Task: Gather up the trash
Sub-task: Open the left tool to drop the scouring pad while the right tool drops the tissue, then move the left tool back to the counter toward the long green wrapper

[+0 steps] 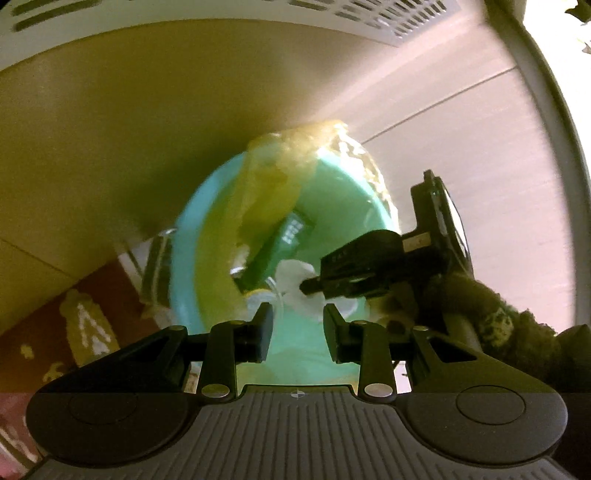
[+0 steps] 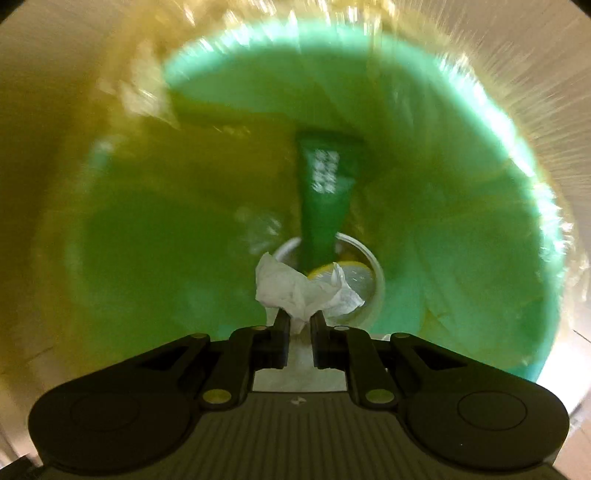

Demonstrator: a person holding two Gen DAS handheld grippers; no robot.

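A teal trash bin (image 1: 184,236) (image 2: 517,206) with a clear yellowish liner fills both views. Inside it lie a green packet (image 2: 325,192) (image 1: 284,240) and a white cup (image 2: 373,295) with a lemon slice (image 2: 351,269). My right gripper (image 2: 300,314) points down into the bin mouth, its narrow jaws shut on a crumpled white tissue (image 2: 291,288). The left wrist view shows the right gripper (image 1: 308,286) reaching in from the right with the tissue (image 1: 295,284) at its tips. My left gripper (image 1: 297,321) hangs open over the bin's near side, with nothing between its fingers.
A red mat (image 1: 55,332) with yellow figures lies left of the bin. A blurred shiny object (image 1: 159,266) stands against the bin's left side. Pale floor tiles (image 1: 480,147) spread to the right. A white perforated panel (image 1: 388,14) runs along the top. A dark fuzzy sleeve (image 1: 498,317) holds the right gripper.
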